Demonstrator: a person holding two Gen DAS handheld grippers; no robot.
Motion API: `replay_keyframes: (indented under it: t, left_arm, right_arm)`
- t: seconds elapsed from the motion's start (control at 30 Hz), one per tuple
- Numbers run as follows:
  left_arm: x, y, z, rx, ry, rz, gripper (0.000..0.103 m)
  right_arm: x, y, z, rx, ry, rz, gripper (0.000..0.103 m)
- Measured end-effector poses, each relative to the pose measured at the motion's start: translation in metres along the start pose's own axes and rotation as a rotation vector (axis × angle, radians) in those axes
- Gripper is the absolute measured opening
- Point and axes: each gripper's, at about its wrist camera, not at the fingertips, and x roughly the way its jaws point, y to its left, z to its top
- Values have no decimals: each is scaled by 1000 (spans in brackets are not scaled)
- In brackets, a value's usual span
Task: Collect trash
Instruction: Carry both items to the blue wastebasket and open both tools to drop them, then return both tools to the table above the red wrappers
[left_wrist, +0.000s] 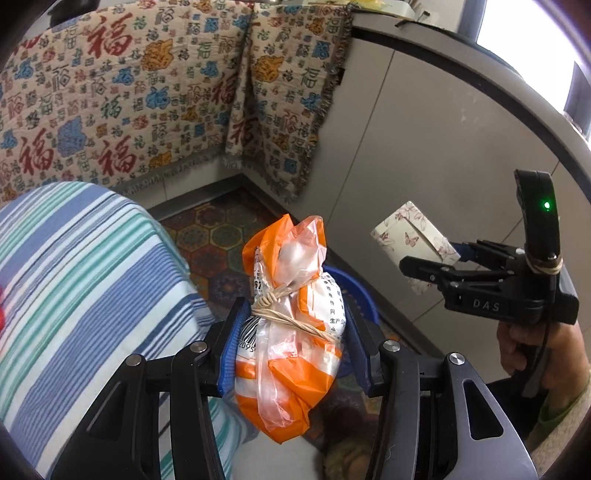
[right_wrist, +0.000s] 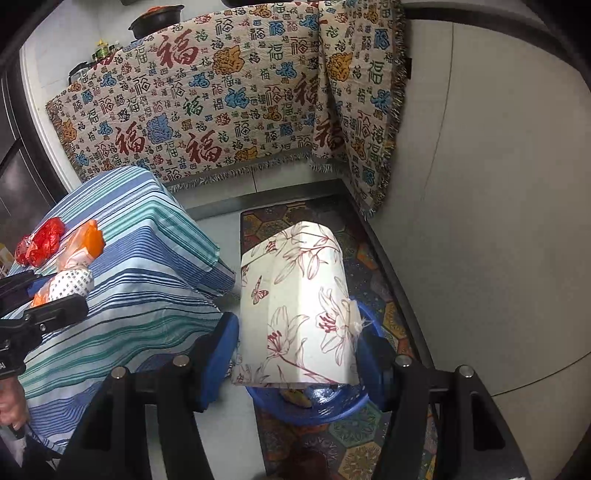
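My left gripper (left_wrist: 295, 310) is shut on an orange-and-white plastic bag (left_wrist: 288, 350) tied with a pale band; its blue pads (left_wrist: 229, 350) press on both sides. A blue basin (left_wrist: 356, 295) on the floor shows just behind the bag. My right gripper (right_wrist: 299, 325) is shut on a white box with a floral print (right_wrist: 295, 295), held above the blue basin (right_wrist: 332, 410), which has some scraps inside. The left wrist view shows the right gripper (left_wrist: 432, 258) with the floral box (left_wrist: 410, 232). At the left edge of the right wrist view, the left gripper (right_wrist: 40, 291) carries its bag (right_wrist: 70, 284).
A table with a striped cloth (right_wrist: 129, 295) stands to the left, with red wrappers (right_wrist: 44, 240) and an orange bag (right_wrist: 85, 243) on it. A patterned blanket (right_wrist: 221, 92) drapes the counter behind. A grey cabinet front (right_wrist: 480, 221) is on the right, a hexagon-patterned mat (right_wrist: 369, 258) on the floor.
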Motion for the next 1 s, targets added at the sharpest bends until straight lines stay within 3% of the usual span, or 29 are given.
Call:
replay_keyframes:
  t: [0.43,0.87,1.0]
  left_arm:
    - [89,-27,24,-19,86,-57,51]
    - [132,-32,31,-20,133,-68,51]
    - [148,-34,23,-15,167,-70,59]
  right_arm:
    - [33,-68,-22,62,41,14,63]
    - [62,-72,-19,58,96,14,55]
    - [56,-74,-17,69,72,-34,55]
